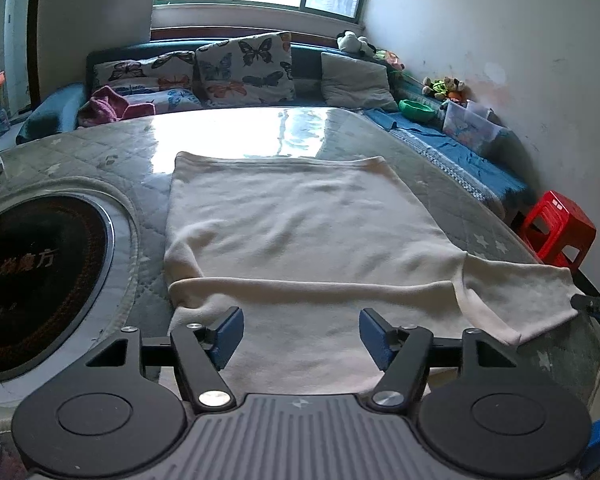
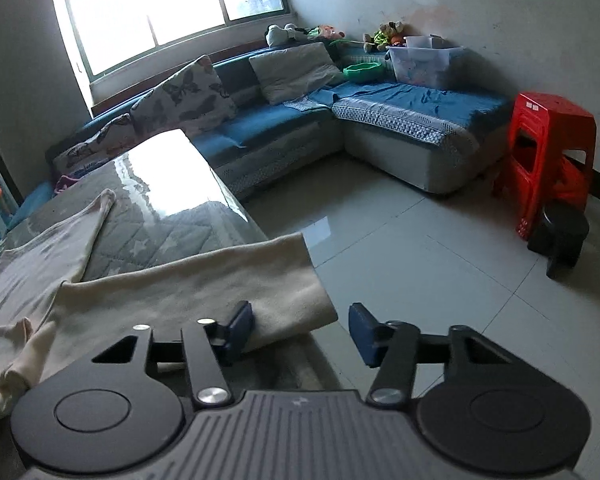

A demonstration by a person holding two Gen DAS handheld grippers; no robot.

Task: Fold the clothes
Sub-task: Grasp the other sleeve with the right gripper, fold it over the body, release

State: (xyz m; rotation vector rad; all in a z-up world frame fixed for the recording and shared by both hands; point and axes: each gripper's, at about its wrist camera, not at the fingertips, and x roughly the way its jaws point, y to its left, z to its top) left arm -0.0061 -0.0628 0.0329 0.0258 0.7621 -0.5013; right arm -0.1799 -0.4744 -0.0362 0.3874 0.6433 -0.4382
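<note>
A: Where is the garment?

B: A cream long-sleeved top (image 1: 300,220) lies flat on the quilted worktop (image 1: 100,152), body running away from the left tongs (image 1: 302,334) toward the window. One sleeve already lies folded across the body near the collar end; it shows as a band (image 1: 308,284) running crosswise just ahead of the left tongs.

A: And the other sleeve?

B: It stretches out to the right, long axis crosswise to the body, with its cuff (image 2: 300,280) at the worktop's right edge. In the right wrist view the sleeve (image 2: 188,292) runs from the shoulder at the left out to the cuff just ahead of the right tongs (image 2: 302,328).

A: State of the tongs?

B: Both are spread apart and hold nothing. The left pair hovers over the near end of the body. The right pair sits at the cuff: its left finger (image 2: 240,320) lies against the cloth there, and the other finger hangs past the worktop's edge over the tiled floor (image 2: 400,260).

A: So which hand is nearer the loose sleeve?

B: The right, clearly. My judgement is that this sleeve is what remains of the sleeve stage, and folding it means carrying the cuff leftward, along the sleeve's own axis, over the body.
</note>
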